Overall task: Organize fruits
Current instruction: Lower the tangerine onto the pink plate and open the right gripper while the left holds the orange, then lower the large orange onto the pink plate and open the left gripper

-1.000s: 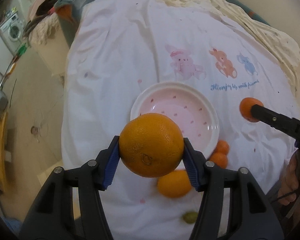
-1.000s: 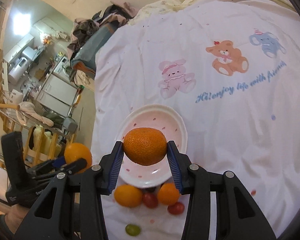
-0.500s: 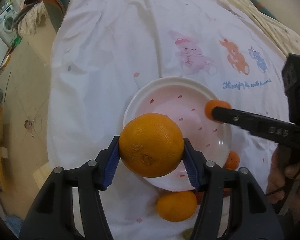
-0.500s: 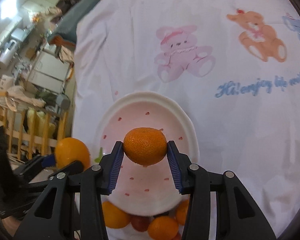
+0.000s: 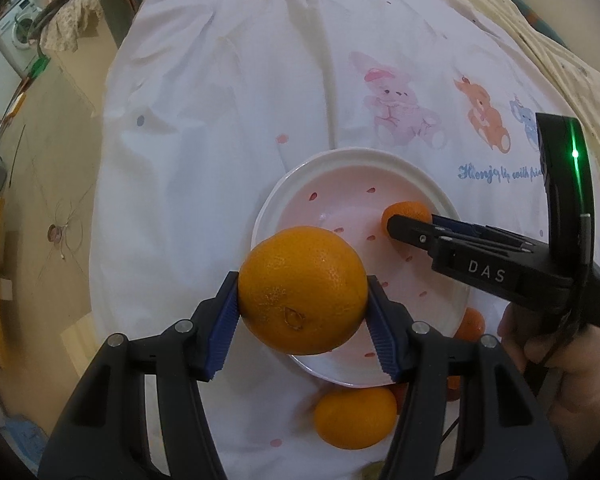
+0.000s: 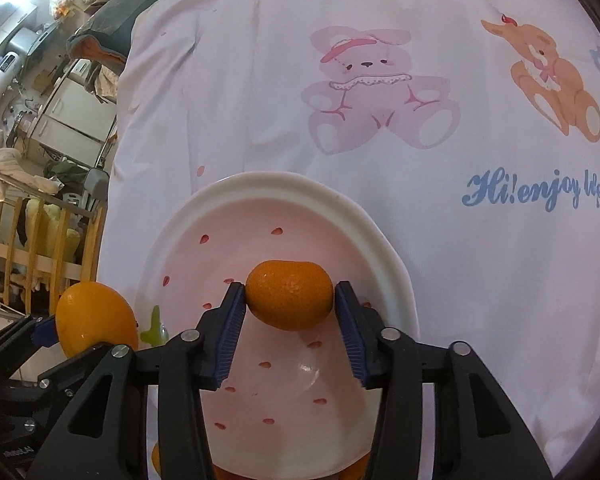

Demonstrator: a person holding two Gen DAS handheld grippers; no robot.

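Note:
My left gripper (image 5: 303, 280) is shut on a large orange (image 5: 302, 294) and holds it above the near left rim of the pink bowl (image 5: 340, 156). In the right wrist view a small mandarin (image 6: 290, 294) sits low inside the bowl (image 6: 284, 182), between the blue pads of my right gripper (image 6: 288, 288). Those jaws are opening, and a thin gap shows on each side of the mandarin. The left wrist view shows the right gripper (image 5: 396, 224) reaching in from the right, with the mandarin (image 5: 406, 212) at its tip. The large orange (image 6: 94, 316) appears at the left of the right wrist view.
Another mandarin (image 5: 354, 420) lies on the white cartoon-print cloth (image 5: 404, 112) just in front of the bowl, and a smaller one (image 5: 470, 322) lies at its right rim. A person's hand (image 5: 560, 360) grips the right tool. The cloth drops off to the floor (image 5: 52, 200) at left.
Both grippers came down closer to the bowl. The right one carried the mandarin from beyond the bowl's right side into it, and its pads have spread slightly off the fruit.

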